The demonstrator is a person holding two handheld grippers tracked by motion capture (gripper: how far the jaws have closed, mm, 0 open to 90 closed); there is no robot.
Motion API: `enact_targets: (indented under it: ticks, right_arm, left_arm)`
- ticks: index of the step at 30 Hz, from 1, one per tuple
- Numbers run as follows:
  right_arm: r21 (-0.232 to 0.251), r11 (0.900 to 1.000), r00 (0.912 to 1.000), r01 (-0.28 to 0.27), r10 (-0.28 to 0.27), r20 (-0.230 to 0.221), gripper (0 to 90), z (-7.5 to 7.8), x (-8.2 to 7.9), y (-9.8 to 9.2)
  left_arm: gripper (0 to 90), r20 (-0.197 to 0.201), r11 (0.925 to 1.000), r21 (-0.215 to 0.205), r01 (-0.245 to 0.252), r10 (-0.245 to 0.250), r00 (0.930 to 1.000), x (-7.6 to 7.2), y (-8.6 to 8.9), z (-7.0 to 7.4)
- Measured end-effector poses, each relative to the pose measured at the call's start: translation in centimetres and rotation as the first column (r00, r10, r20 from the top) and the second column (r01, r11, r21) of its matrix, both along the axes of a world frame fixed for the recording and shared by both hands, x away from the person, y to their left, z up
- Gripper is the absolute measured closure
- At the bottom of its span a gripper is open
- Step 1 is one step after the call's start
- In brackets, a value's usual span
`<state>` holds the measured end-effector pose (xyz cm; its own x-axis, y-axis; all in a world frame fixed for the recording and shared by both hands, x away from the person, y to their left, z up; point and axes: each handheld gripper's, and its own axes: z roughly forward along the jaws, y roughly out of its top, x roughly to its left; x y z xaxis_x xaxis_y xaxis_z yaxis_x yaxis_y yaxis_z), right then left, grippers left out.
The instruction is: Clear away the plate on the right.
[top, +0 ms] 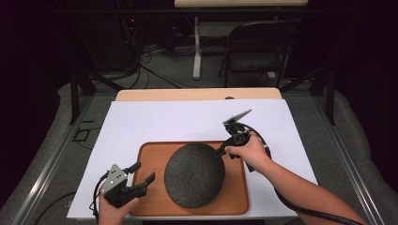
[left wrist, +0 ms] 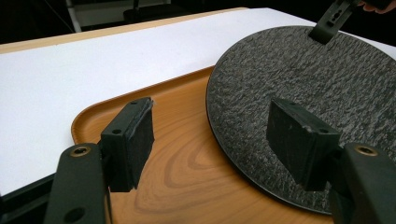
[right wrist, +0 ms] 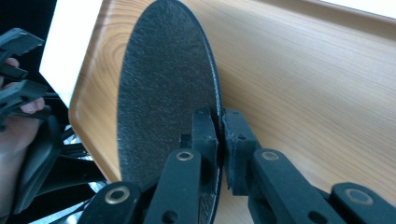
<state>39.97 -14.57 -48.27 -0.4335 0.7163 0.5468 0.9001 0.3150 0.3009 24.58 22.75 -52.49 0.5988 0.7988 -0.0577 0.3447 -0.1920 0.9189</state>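
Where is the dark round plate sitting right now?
In the high view the dark round plate lies on the wooden tray, right of centre, its right rim pinched by the right claw.

High view looks down from above; gripper views, seemingly close, share the tray (top: 237, 187).

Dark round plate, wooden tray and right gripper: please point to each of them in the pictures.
dark round plate (top: 195, 176), high view, middle of its textured top.
wooden tray (top: 149, 161), high view, bare floor left of the plate.
right gripper (right wrist: 219, 135), right gripper view, between the jaws, at the plate's rim.
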Motion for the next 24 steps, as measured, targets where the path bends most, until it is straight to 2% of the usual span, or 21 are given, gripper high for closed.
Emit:
enact_targets:
  ticks: [1,3,4,7,9,10,13,24]
  right_arm:
    - [0.008,1.0,1.0,0.005,-0.005,0.008,84.2,-0.3,0.0,-0.1]
    - [-0.005,1.0,0.9999,0.012,-0.012,-0.007,83.4,-0.6,-0.1,-0.4]
    - [0.0,1.0,0.9999,0.012,-0.012,0.004,83.0,-1.0,-0.1,-0.5]
    - [-0.002,0.999,0.9993,0.034,-0.034,-0.014,82.0,-1.6,-0.3,-0.9]
    - [-0.006,0.999,0.9994,0.036,-0.036,-0.001,81.1,-2.1,-0.3,-1.0]
    - [-0.011,0.999,0.999,0.043,-0.043,-0.01,80.8,-2.2,-0.4,-1.0]
    - [-0.023,0.999,0.9994,0.033,-0.033,-0.011,80.1,-2.6,-0.4,-1.2]
    - [-0.054,0.997,0.9983,0.047,-0.049,-0.032,76.8,-4.1,-0.1,-1.2]
  left_arm:
    - [32.3,0.0,1.0,0.002,0.0,0.0,1.0,0.0,0.0,0.0]
    - [32.3,-0.001,1.0,0.003,-0.004,0.004,1.0,-0.1,0.0,0.0]
    - [32.3,-0.001,1.0,0.005,-0.005,0.005,1.0,-0.2,0.0,0.0]
    - [32.3,0.001,1.0,0.004,-0.004,0.004,1.0,-0.3,0.1,0.0]
    - [32.3,0.0,0.9999,0.008,-0.01,0.01,0.9999,-0.3,0.0,0.0]
    - [32.3,0.0,0.9999,0.009,-0.011,0.011,0.9999,-0.3,0.0,0.0]
    - [32.3,0.0,0.9999,0.01,-0.007,0.007,1.0,-0.3,0.0,0.0]
    - [32.3,0.001,0.9998,0.017,-0.008,0.008,1.0,-0.3,0.1,0.0]
